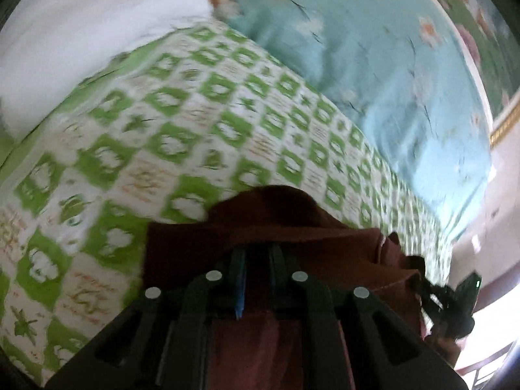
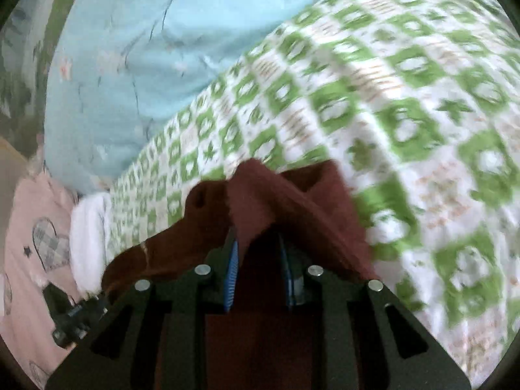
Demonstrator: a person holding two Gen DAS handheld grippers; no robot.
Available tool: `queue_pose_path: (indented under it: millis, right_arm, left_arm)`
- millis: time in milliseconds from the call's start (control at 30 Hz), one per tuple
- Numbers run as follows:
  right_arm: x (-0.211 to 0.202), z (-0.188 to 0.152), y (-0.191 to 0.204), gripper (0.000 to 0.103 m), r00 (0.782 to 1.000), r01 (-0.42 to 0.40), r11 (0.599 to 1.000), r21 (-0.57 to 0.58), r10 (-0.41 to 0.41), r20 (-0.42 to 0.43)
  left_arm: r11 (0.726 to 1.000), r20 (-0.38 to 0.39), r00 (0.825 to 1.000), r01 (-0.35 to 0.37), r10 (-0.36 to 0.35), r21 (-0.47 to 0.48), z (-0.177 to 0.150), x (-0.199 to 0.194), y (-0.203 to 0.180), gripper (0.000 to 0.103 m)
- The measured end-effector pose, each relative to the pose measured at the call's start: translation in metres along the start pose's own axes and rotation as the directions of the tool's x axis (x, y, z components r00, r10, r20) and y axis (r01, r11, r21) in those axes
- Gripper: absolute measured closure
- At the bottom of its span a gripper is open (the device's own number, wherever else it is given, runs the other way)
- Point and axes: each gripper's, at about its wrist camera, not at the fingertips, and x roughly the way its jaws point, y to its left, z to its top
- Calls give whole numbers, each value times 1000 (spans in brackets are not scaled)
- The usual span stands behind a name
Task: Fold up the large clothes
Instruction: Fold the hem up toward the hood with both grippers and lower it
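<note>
A dark maroon garment [image 1: 269,224] is held up over a bed with a green and white patterned cover [image 1: 169,136]. My left gripper [image 1: 256,253] is shut on its cloth, which drapes over the fingertips and hangs below them. In the right wrist view the same maroon garment [image 2: 276,195] bunches over my right gripper [image 2: 258,243], which is shut on it. The cloth hides both pairs of fingertips. The right gripper also shows at the lower right of the left wrist view [image 1: 455,305], and the left gripper at the lower left of the right wrist view [image 2: 74,315].
A light blue floral quilt [image 1: 373,48] lies along the far side of the bed and shows in the right wrist view [image 2: 136,65]. A white pillow [image 1: 81,26] sits at the upper left. A pink cushion with a heart patch [image 2: 35,243] lies at left.
</note>
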Motion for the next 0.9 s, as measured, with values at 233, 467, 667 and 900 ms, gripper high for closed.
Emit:
queue_pose_path:
  millis: [233, 467, 667, 900]
  right_arm:
    - [-45, -8, 7, 77, 997, -28, 999, 41, 25, 68]
    - [-57, -45, 44, 77, 995, -101, 994, -45, 101, 0]
    - [-45, -94, 60, 77, 987, -135, 986, -95, 125, -104]
    - [-51, -122, 65, 77, 983, -144, 984, -104, 131, -127]
  left_arm:
    - [988, 167, 984, -35, 61, -150, 7, -58, 34, 73]
    - [996, 131, 991, -1, 13, -94, -23, -93, 18, 61]
    - [998, 2, 1000, 28, -28, -64, -102, -101, 0, 38]
    - [992, -56, 997, 41, -48, -117, -168, -106, -5, 32]
